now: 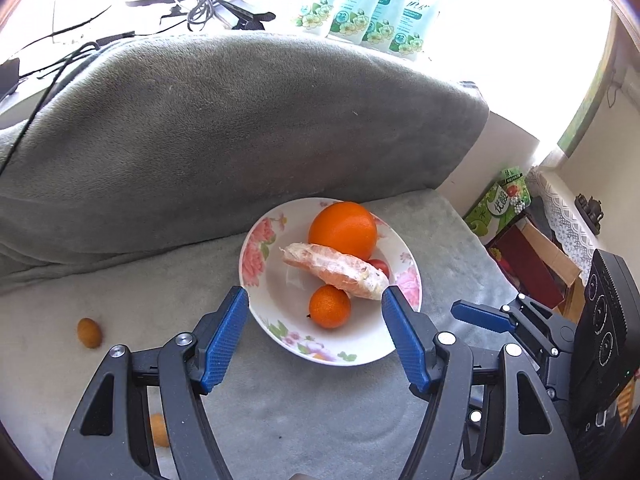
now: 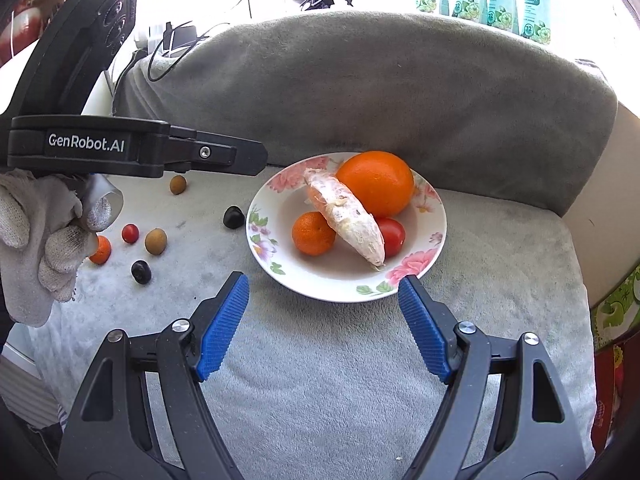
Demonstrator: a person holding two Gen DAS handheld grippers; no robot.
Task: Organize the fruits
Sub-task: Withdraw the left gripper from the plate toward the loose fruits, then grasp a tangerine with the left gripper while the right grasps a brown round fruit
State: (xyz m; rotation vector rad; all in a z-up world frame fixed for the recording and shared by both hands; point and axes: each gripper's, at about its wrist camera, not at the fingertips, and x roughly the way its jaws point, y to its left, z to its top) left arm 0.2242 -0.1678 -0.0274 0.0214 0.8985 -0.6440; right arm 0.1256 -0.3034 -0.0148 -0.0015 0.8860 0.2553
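A flowered white plate [image 1: 256, 248] [image 2: 436, 240] sits on a grey-covered sofa seat. It holds a big orange [image 1: 343, 229] [image 2: 378, 187], a peeled pomelo wedge [image 1: 340, 270] [image 2: 348, 216], a small mandarin [image 1: 330, 306] [image 2: 313, 233] and a cherry tomato [image 1: 380, 266] [image 2: 393, 235]. My left gripper [image 1: 316, 300] is open and empty, just above the plate's near rim. My right gripper [image 2: 324, 292] is open and empty, in front of the plate. It also shows in the left wrist view [image 1: 480, 314].
Loose small fruits lie left of the plate: a longan [image 2: 156, 241], two dark fruits [image 2: 234, 217] [image 2: 141, 272], a cherry tomato [image 2: 130, 233], a mandarin [image 2: 101, 250], a kumquat [image 1: 89, 333]. The grey sofa back [image 1: 240, 128] rises behind. Boxes [image 1: 532, 264] stand to the right.
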